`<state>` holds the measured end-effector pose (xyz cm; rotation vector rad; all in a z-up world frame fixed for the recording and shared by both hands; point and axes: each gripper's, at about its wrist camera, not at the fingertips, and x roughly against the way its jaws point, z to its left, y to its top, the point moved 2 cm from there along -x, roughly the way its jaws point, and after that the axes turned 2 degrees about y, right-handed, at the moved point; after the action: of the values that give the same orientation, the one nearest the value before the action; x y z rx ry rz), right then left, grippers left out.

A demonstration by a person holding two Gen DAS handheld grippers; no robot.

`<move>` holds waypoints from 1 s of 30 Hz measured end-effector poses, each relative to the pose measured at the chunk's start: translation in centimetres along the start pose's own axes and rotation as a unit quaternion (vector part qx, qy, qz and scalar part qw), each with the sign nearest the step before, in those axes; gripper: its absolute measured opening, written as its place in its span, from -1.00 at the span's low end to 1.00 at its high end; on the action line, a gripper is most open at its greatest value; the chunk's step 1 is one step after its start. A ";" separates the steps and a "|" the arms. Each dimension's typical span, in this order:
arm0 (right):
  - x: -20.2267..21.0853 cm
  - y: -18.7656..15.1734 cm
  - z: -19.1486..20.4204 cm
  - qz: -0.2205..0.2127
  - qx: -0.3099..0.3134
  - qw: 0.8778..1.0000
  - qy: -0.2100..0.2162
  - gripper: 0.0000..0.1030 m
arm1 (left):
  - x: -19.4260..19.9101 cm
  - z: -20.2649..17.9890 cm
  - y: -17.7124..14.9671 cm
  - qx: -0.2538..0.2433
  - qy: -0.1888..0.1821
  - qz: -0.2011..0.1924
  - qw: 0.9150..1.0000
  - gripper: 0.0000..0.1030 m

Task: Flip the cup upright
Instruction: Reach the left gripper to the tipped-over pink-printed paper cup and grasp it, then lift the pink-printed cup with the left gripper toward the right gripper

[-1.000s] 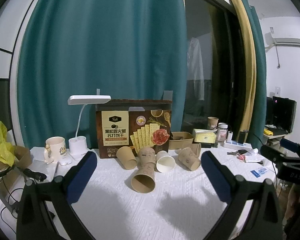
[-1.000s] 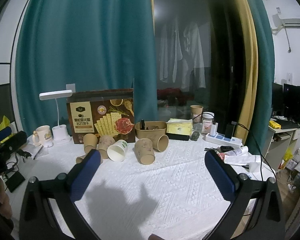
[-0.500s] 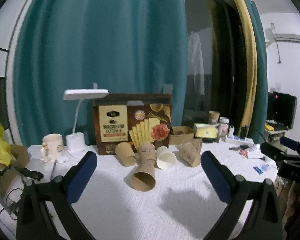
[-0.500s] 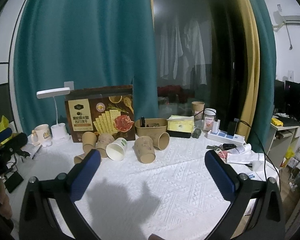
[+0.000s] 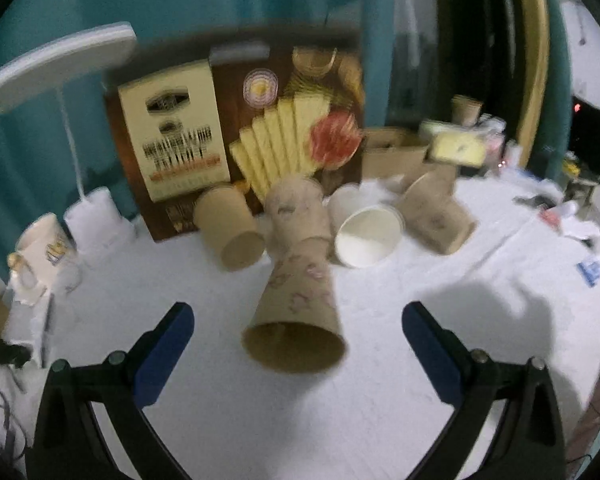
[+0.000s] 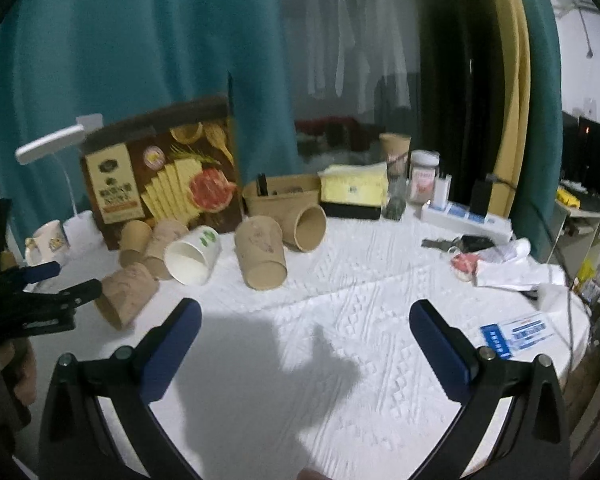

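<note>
The white textured cloth-covered tabletop [image 5: 380,400] spreads under both claws, and the brown cracker box with a cream label [image 5: 236,136] stands at its far edge, straight ahead of the left claw [image 5: 298,344]. In front of that box lie 5 or so tipped paper cups, and the nearest, a brown paper cup with faint pink print [image 5: 298,316], lies on its side dead ahead of the left claw, centred between its 2 spread, empty fingers. Its long axis runs along the claw's line of sight, open mouth toward the claw, closed base pointing away. From the right claw [image 6: 306,340], also wide open and holding nothing, the same cup [image 6: 126,294] sits well off to the left, so the left claw is clearly nearer and, I judge, the one to close across the cup's wall and tip it base-down.
</note>
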<state>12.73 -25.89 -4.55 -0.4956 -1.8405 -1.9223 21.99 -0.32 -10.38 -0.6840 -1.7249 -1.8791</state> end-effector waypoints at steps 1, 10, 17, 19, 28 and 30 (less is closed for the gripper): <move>-0.8 0.0 -0.2 0.005 0.000 1.000 0.000 1.00 | -1.2 0.3 0.1 0.003 0.000 0.011 1.000 1.00; -4.8 0.2 -0.6 0.039 0.004 0.999 0.012 1.00 | -7.4 1.4 0.1 -0.001 -0.033 0.098 0.995 0.71; -4.4 -0.5 -1.2 0.044 -0.007 0.999 0.014 1.00 | -6.0 -0.2 -1.0 -0.032 -0.085 0.114 0.989 0.27; -3.8 -0.7 -1.4 0.041 -0.009 0.999 0.014 1.00 | -5.1 -0.7 -1.1 -0.042 -0.096 0.111 0.988 0.24; 0.3 -2.0 -2.4 0.029 -0.013 0.999 -0.005 1.00 | 1.9 -6.0 -2.7 -0.175 -0.269 0.090 0.943 0.23; 1.2 -2.7 -2.9 0.032 -0.016 0.999 -0.013 1.00 | 3.1 -7.4 -3.7 -0.225 -0.292 0.094 0.925 0.23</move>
<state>10.33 -28.77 -6.36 -0.5863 -1.7913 -1.9136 17.01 -7.48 -11.67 -1.6681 -1.4556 -2.0778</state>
